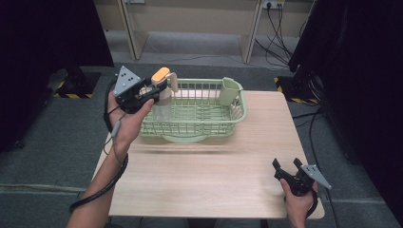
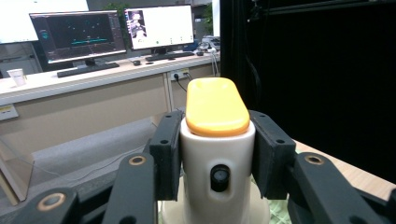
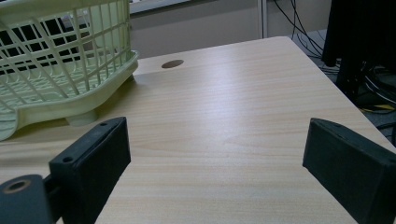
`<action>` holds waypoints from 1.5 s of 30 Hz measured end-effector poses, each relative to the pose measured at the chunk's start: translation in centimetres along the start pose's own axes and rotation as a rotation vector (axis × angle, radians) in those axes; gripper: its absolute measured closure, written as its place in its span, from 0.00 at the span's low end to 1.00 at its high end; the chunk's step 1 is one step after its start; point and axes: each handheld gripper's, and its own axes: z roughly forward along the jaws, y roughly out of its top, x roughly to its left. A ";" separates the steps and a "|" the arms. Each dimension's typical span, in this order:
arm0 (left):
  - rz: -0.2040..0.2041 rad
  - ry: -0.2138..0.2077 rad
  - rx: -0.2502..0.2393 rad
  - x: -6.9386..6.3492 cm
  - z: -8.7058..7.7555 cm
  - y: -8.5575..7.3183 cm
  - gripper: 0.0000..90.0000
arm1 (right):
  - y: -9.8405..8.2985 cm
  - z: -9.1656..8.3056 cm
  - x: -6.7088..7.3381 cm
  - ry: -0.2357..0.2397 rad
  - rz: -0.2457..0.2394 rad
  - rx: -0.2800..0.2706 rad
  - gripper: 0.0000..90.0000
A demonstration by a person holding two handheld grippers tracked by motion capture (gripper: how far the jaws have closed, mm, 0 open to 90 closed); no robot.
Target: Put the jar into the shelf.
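A clear bottle with a white collar and an orange lid (image 1: 160, 75) stands at the left end of a green dish rack (image 1: 237, 116). My left gripper (image 1: 154, 92) is shut on the bottle's white neck (image 2: 217, 154), with the orange lid (image 2: 215, 106) rising just above the jaws. My right gripper (image 1: 286, 166) rests near the table's front right corner, open, its pads (image 3: 95, 161) wide apart over bare wood with nothing between them.
The green rack (image 3: 70, 60) sits at the back middle of the wooden table (image 1: 209, 171) and has a cutlery cup (image 1: 229, 90) at its right end. Desks with monitors (image 2: 116, 32) stand beyond the table, and cables trail at the right.
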 end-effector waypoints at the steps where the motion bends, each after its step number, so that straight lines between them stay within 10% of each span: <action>1: 0.001 0.005 0.001 0.0 0.2 0.0 0.64 | 0.0 0.0 0.0 0.000 0.000 -0.001 0.09; 19: -0.011 0.048 0.073 1.0 4.3 -1.0 0.64 | 0.0 0.0 0.0 0.001 0.002 0.001 0.09; 45: -0.050 0.073 0.315 2.7 10.4 -4.6 0.64 | 0.0 0.0 0.0 0.004 0.005 0.002 0.09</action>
